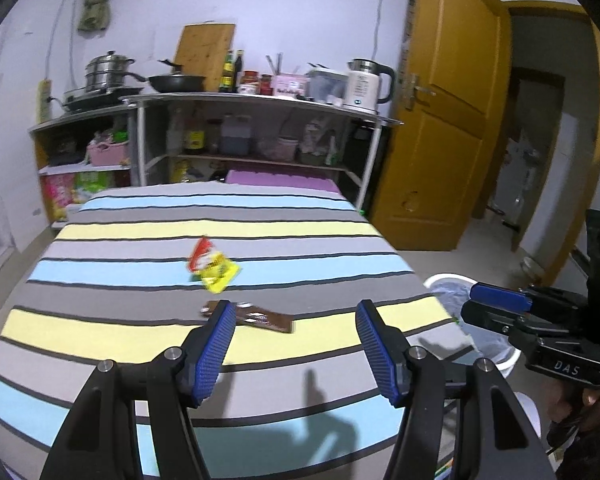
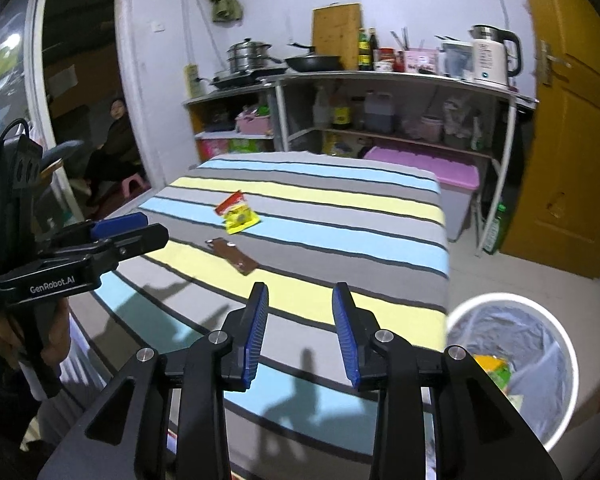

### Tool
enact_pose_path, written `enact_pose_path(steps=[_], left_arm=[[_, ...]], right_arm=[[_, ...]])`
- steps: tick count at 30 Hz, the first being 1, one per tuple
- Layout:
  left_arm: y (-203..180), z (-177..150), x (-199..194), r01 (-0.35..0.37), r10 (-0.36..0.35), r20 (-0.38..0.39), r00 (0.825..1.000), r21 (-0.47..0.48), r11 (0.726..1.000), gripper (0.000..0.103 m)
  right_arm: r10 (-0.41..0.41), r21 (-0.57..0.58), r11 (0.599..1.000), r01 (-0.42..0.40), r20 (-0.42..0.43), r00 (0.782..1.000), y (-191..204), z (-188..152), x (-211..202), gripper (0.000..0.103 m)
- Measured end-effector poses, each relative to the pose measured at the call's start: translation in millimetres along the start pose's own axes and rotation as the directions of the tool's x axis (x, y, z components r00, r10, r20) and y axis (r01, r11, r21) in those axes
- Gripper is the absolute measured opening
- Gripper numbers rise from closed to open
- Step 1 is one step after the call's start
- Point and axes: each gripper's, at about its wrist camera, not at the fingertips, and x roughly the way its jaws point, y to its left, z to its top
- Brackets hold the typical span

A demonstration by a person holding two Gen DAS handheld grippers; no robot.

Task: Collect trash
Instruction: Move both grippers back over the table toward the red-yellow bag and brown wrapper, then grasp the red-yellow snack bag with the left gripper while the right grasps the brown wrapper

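Yellow-and-red snack wrapper (image 2: pixel 237 214) lies flat on the striped bed cover (image 2: pixel 340 216); a brown wrapper (image 2: pixel 232 255) lies just beside it, nearer the grippers. Left gripper (image 1: pixel 296 312) and right gripper (image 2: pixel 300 294) hover above the cover, jaws parted, nothing between them. White lined bin (image 2: pixel 512 364) stands beside the bed.

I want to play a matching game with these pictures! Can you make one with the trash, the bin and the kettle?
Things:
1. brown wrapper
2. yellow and red packet
3. white bin
4. white kettle

Places:
A. on the floor beside the striped table
B. on the high shelf by the door
C. on the table, nearer the cameras
D. on the table, farther back

Pairs: 1-C, 2-D, 3-A, 4-B
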Motion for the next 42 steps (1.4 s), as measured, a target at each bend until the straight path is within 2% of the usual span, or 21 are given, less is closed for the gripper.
enact_pose_path(steps=[14, 29, 34, 38, 42], left_arm=[[64, -11, -9, -0.104, 0.104, -0.003, 0.995, -0.076, 0.992, 0.062], [102, -9, 12, -0.133, 0.131, -0.03, 0.991, -0.099, 0.986, 0.062], [108, -4, 24, -0.13, 0.126, -0.042, 0.991, -0.102, 0.986, 0.062], [109, 3, 36, -0.118, 0.114, -0.052, 0.992, -0.097, 0.988, 0.062], [108, 10, 49, -0.099, 0.093, -0.066, 0.994, -0.101, 0.99, 0.062]], right_arm=[[0.089, -0.121, 0.988, -0.1, -0.096, 0.991, 43, 20, 77, 0.034], [0.101, -0.203, 0.966, -0.161, -0.276, 0.956, 63, 29, 187, 0.034], [0.115, -0.185, 0.967, -0.176, -0.298, 0.948, 61, 36, 198, 0.034], [0.11, -0.189, 0.967, -0.171, -0.295, 0.949, 61, 36, 196, 0.028], [0.11, -0.146, 0.977, -0.157, -0.286, 0.952, 51, 34, 187, 0.024]])
